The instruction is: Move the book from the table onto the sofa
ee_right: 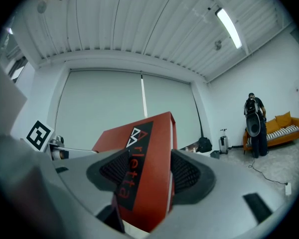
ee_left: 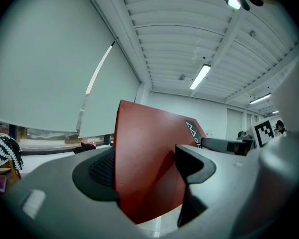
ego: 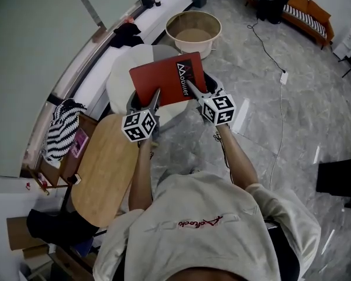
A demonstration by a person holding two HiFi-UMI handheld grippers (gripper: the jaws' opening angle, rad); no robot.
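One book (ego: 167,78) is in the scene. It is thin and rectangular with a plain red cover. A black band along one edge carries a white triangular logo and red lettering. The right gripper view shows a narrow white page edge beside that band.

Two grippers hold it, one in each of my hands. My left gripper (ego: 155,98) is pinched on the book's near edge, with the red cover filling the gap between its jaws. My right gripper (ego: 191,87) is pinched on the near right corner, its ribbed pads pressed against both faces at the black band.

The book is off the one wooden table (ego: 102,168), beyond that table's far end. It hangs over one pale rounded seat (ego: 120,78). I cannot tell whether it touches the seat. In both gripper views the cover stands tilted against the ceiling.

Other items, counted:
- One round tub (ego: 193,31) is on the floor past the book's far edge.
- One black-and-white striped cloth (ego: 61,127) lies beside the table's left edge.
- One white cable (ego: 278,116) runs across the floor to my right.
- One orange sofa (ego: 307,10) stands well apart at the far right, and one person (ee_right: 254,123) stands just beside it.
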